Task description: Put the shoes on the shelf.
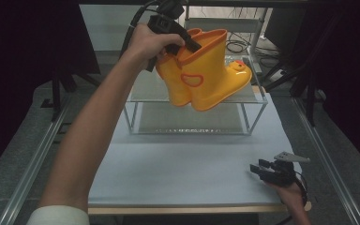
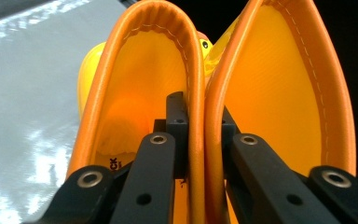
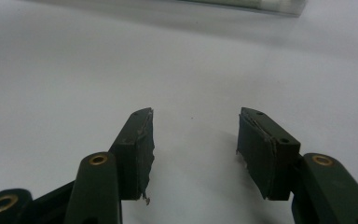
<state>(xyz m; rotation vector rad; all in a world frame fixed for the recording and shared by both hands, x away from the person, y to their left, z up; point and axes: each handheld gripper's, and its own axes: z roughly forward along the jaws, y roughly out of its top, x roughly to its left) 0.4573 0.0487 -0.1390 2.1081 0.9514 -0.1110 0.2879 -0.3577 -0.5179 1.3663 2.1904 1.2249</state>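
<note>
High view, from the left: my left gripper (image 1: pixel 187 43) holds a pair of yellow boots (image 1: pixel 206 70) in the air above the glass shelf rack (image 1: pixel 258 101), its jaws clamped on the two inner cuffs pressed together, one jaw inside each boot. The boots hang tilted, toes pointing right. Farther right, near the table's (image 1: pixel 178 168) front edge, my right gripper (image 1: pixel 258 167) rests low with its jaws apart, nothing between them.
</note>
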